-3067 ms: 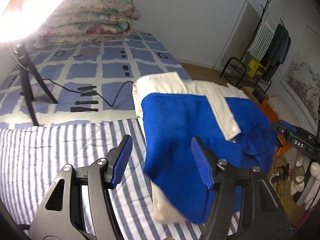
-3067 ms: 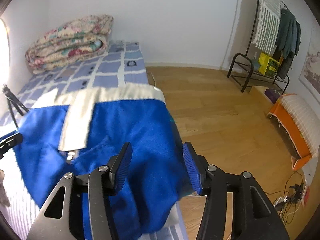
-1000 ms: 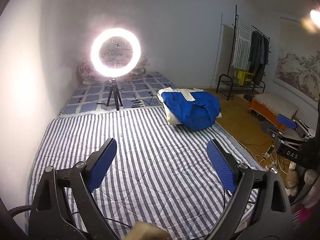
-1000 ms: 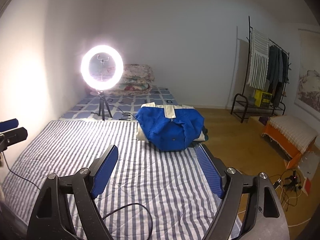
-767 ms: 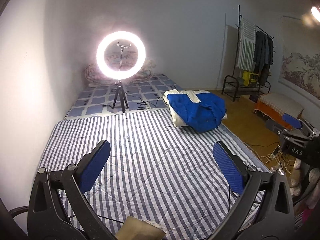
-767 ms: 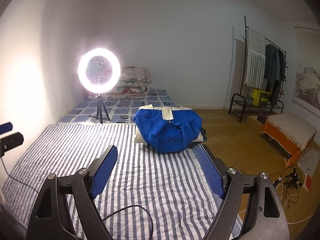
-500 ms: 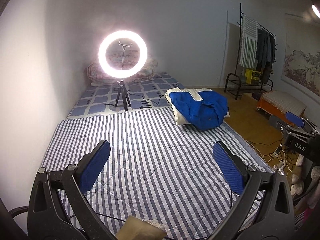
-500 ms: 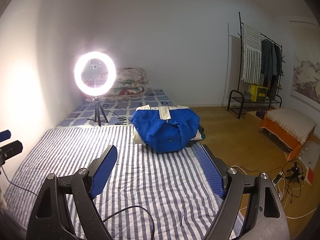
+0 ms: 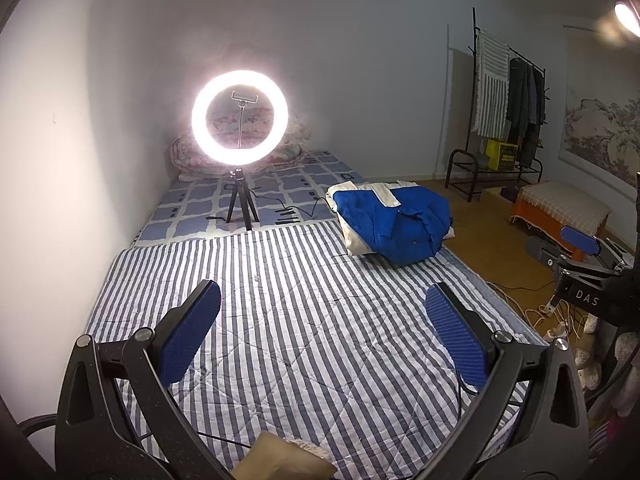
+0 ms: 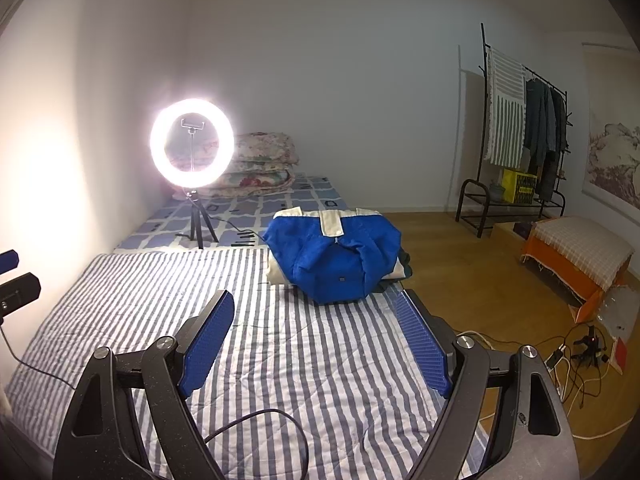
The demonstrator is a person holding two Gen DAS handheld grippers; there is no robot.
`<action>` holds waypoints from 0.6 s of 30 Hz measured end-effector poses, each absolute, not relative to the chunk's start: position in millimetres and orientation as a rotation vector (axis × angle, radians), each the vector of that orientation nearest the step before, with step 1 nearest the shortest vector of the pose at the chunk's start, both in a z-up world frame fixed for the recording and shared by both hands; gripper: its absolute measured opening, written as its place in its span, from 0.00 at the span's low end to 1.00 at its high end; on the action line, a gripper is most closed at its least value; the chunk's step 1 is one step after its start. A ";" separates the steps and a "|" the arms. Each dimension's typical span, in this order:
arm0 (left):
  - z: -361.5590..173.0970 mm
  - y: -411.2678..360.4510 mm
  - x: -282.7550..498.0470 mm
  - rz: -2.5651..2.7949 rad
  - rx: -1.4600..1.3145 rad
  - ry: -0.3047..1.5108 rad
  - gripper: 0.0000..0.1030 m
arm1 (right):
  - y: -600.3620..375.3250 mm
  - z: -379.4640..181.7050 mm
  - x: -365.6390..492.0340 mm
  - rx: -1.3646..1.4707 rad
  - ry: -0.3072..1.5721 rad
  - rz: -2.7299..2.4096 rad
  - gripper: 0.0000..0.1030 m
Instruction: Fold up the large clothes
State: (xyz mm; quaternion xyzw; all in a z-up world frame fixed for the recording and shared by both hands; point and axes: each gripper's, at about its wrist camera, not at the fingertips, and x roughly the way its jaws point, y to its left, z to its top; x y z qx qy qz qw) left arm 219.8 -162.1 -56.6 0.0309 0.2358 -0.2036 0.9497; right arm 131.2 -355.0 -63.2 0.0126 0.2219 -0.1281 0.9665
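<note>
Blue jacket (image 10: 334,258) sits folded at 12 o'clock on the striped bed (image 10: 280,360), out of the way. Left gripper (image 9: 320,336) and right gripper (image 10: 314,340), both released, holding nothing, so looks finished.

One folded blue garment (image 10: 334,258) is lying on one striped bed cover (image 10: 280,360); one ring light (image 10: 191,148) is glowing; one folded quilt (image 10: 264,168) and one clothes rack (image 10: 520,136) are standing by.

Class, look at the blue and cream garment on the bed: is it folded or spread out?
Folded. The blue and cream garment sits as a compact, layered bundle on the striped quilt, with nothing spread out flat.
</note>
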 end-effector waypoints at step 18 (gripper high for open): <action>-56.4 -165.4 211.5 -0.412 0.084 0.472 1.00 | -355.2 -65.7 132.3 0.020 0.456 -0.248 0.81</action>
